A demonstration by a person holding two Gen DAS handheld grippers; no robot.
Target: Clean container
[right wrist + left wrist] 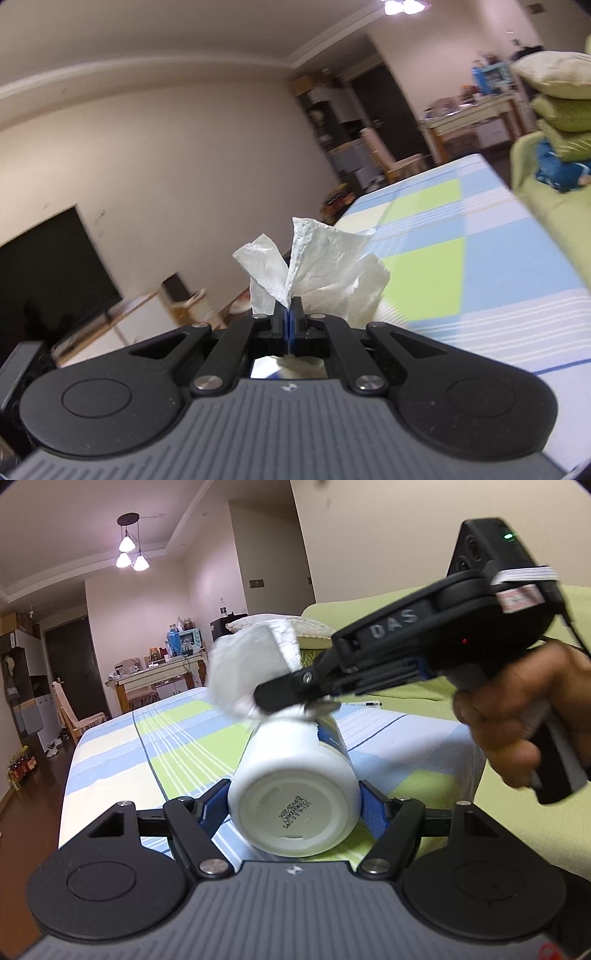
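left hand-held gripper [293, 808]: jaws set around the white container [295, 782], blue pads [212, 806] pressing on both sides near its base; clamped on it.
container: white plastic bottle, lying roughly level, base facing the left wrist camera, printed date code on the base; far end points away from the left hand-held gripper. Blue and white label [332, 738] on its upper right side.
right hand-held gripper [280, 698]: jaws pressed together, pinching a white paper towel [317, 266]; comes in from the right of the left hand-held gripper, tips at the far end of the container.
paper towel: crumpled, sticks out past the right jaw tips; in the left wrist view it is blurred, sits over the far end of the container; contact looks likely, exact touch hard to tell.
hand [517, 716]: a person's hand wrapped on the right hand-held gripper's handle, to the right of the container.
desk [118, 738]: under both hand-held grippers, covered by a checked cloth in blue, green and white; whether the container rests on it or is held just above, cannot tell.
pen [362, 703]: on the cloth, beyond the container, under the right hand-held gripper's body.
sofa [388, 613]: green, behind and right of the desk; pillows [561, 103] stacked on it.
background: ceiling lamp [131, 552] lit, cluttered side table [162, 664] far ahead of the left hand-held gripper.
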